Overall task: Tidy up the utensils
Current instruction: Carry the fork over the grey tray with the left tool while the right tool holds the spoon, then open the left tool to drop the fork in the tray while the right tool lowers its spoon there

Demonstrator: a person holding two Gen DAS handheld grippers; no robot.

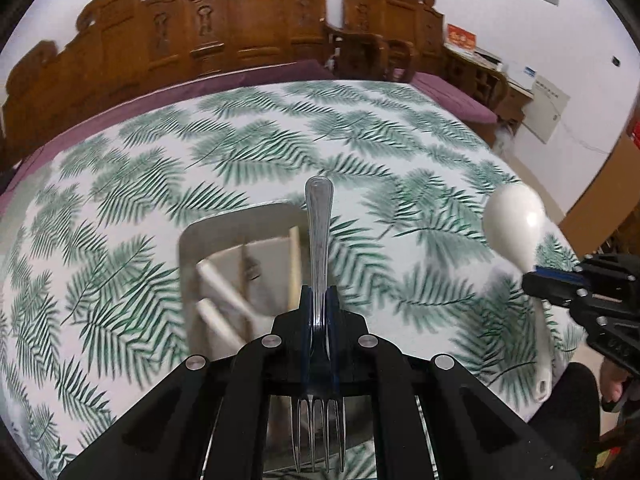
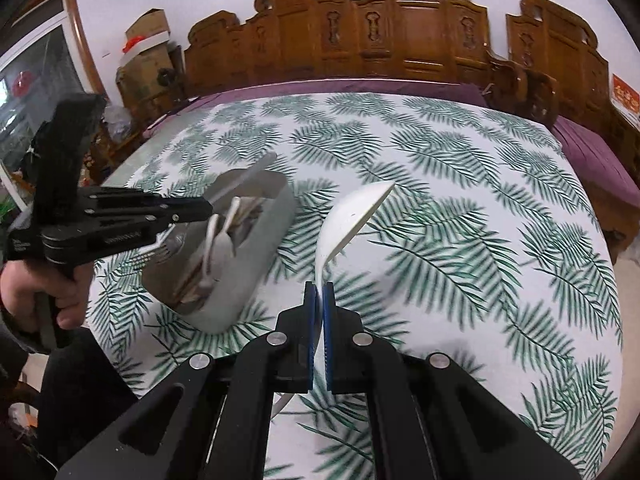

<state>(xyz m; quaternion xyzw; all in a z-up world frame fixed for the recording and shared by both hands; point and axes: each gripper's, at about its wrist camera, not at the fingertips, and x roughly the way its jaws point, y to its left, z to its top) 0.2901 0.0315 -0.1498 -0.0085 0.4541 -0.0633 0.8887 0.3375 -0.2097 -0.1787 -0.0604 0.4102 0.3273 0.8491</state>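
My left gripper (image 1: 319, 294) is shut on a steel fork (image 1: 318, 232), handle pointing away, tines toward the camera. It hangs above the near right edge of a grey utensil tray (image 1: 240, 220) that holds white spoons and chopsticks. My right gripper (image 2: 319, 290) is shut on the handle of a white spoon (image 2: 352, 216), bowl pointing away over the leaf-print tablecloth (image 2: 460, 200). The tray (image 2: 256, 280) lies to its left, with the left gripper (image 2: 200, 210) over it. The right gripper (image 1: 538, 280) and its spoon (image 1: 512, 220) show at the right of the left wrist view.
A carved wooden bench (image 2: 400, 32) with a purple cushion (image 2: 360, 88) runs behind the table. A person's hand (image 2: 44, 296) grips the left tool. Cardboard boxes (image 2: 148, 40) stand at the back left. The tablecloth's far and right parts carry nothing.
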